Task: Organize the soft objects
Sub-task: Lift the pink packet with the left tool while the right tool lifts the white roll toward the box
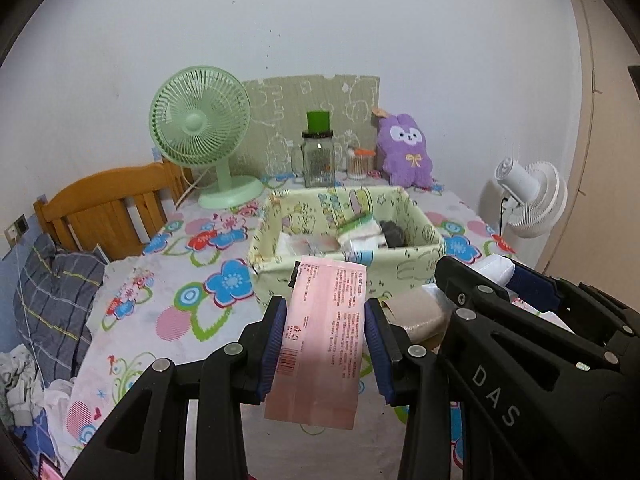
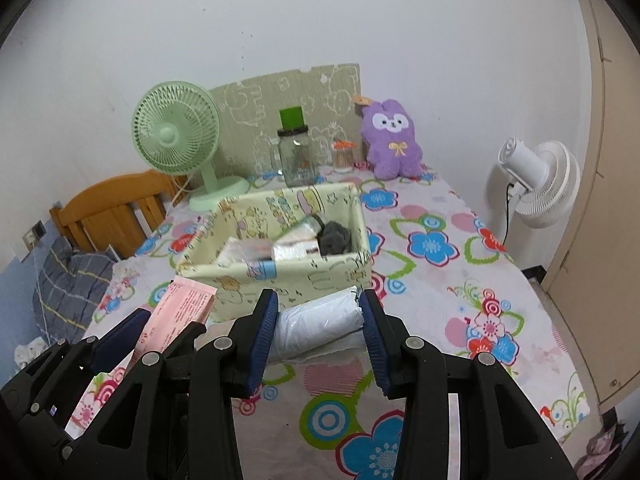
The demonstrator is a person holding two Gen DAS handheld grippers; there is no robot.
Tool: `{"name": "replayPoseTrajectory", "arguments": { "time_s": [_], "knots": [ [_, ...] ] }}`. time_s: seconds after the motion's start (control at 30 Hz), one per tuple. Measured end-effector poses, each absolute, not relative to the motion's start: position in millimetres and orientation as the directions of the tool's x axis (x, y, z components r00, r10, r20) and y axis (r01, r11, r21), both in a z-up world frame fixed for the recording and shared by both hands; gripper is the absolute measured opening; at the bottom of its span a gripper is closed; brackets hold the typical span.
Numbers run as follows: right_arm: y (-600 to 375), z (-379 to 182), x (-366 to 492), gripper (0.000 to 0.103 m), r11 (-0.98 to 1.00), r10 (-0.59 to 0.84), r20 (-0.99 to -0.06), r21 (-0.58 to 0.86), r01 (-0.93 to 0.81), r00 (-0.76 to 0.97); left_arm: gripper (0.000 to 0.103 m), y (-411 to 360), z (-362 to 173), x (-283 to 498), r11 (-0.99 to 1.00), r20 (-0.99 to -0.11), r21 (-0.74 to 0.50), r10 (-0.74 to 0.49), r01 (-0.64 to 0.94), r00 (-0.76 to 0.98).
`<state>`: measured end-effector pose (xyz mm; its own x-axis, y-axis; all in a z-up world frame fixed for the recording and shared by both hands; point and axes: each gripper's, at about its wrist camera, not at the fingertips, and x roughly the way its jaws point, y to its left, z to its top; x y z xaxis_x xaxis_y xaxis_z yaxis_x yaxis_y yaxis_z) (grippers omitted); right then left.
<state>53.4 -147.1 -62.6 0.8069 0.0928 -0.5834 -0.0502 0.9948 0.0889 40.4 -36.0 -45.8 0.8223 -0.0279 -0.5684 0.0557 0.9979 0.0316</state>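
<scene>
Starting at the left, a wooden headboard (image 1: 108, 204) and a grey checked blanket (image 1: 56, 296) are seen beside the flowered tablecloth (image 1: 168, 280). A green fan (image 1: 200, 128) is placed at the back of the table, then a glass jar (image 1: 319, 160) with a green lid, and a purple plush rabbit (image 1: 406, 152) is propped against the wall. A pale yellow fabric basket (image 1: 408, 276) is set in the middle of the table, and several soft packets are already lying inside it. A pink packet (image 1: 324, 340) is clamped between the blue pads of the left gripper (image 1: 326, 344) and is held above the cloth, just in front of the basket. A white plastic-wrapped bundle (image 2: 320, 326) is pinched in the right gripper (image 2: 318, 340), near the basket's front wall. A white fan (image 2: 540, 184) is standing at the far right, beside the table's edge
</scene>
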Motion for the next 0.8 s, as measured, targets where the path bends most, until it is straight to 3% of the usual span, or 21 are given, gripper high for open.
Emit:
{"name": "replayPoseTrajectory", "arguments": {
  "time_s": [0.8],
  "knots": [
    [-138.9,-26.0,82.3,0.046,0.994,0.101,-0.538,0.092,-0.060,0.837,0.040,-27.5,-11.8,68.5,0.999,-0.520,0.025,-0.027,0.046,0.854]
  ]
}}
